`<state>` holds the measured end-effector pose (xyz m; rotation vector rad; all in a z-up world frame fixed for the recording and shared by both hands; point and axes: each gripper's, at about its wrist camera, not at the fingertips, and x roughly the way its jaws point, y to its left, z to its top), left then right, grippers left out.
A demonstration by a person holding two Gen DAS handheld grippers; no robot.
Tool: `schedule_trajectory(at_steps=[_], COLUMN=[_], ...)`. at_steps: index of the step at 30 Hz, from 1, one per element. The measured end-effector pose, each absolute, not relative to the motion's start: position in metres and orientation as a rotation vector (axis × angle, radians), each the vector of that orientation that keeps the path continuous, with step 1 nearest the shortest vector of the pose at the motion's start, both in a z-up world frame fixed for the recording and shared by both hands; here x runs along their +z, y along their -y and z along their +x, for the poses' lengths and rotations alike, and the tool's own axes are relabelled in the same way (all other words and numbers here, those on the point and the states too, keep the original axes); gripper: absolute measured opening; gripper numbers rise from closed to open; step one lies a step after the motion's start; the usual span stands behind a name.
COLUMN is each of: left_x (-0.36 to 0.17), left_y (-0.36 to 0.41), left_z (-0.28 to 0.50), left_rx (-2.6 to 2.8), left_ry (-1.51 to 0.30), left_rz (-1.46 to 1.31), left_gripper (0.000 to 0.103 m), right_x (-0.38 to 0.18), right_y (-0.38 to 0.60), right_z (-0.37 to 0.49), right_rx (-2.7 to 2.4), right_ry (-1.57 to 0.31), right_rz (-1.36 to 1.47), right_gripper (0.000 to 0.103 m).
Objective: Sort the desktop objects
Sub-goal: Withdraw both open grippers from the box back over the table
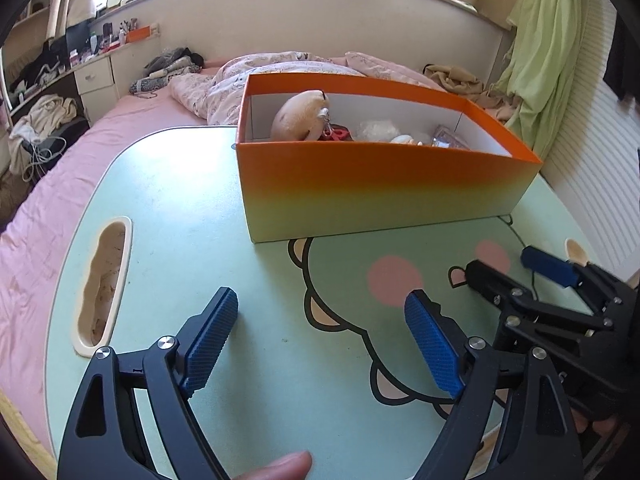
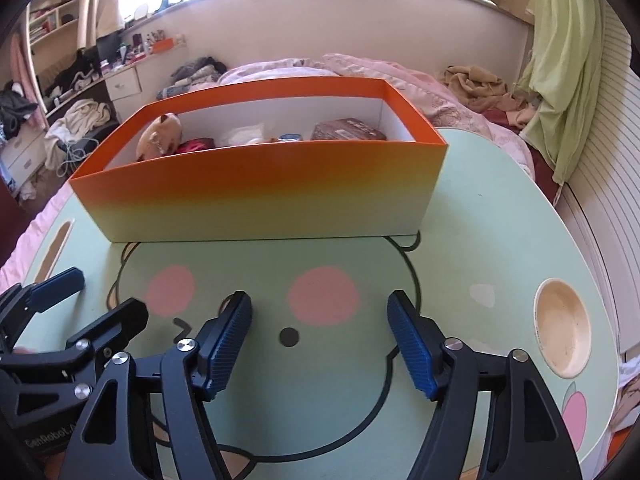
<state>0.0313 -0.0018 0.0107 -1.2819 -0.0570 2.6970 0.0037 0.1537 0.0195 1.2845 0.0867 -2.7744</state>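
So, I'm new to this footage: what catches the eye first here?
The orange box fading to yellow stands at the far side of the green table, with a plush toy and other items inside. Nearer, both the left gripper and right gripper are open, empty.

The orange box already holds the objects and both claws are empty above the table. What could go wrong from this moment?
1. The left claw and right claw hang open very near each other over the green table; they could bump.
2. The plush toy sticks up above the rim of the orange box, so a claw reaching in might push it out.
3. The box looks light; a knock could slide it toward the far table edge.
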Motion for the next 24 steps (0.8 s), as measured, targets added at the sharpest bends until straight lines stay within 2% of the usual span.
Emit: schedule_trajectory(at_steps=[3,5,24], left_x=[0.0093,0.007,0.0048], left_y=[-0.0004,0.0022,0.004], left_z=[0.0299,0.0277,0.0247], left_rx=[2.708,2.724,2.743], left_ry=[0.028,0.035,0.026], left_rz=[-1.303,-1.338,-1.358], left_gripper=[0.093,0.103,0.103], right_x=[0.0203,0.0206,0.0156], right_y=[-0.1558,-0.1579,-0.1631], right_z=[0.004,0.0039,0.0023], right_rx=[-2.779,-2.779,-2.783], right_ry=[-0.086,-0.082,-0.084], right_rz=[1.28,1.277,1.267], right_gripper=[0.072,0.073,0.074])
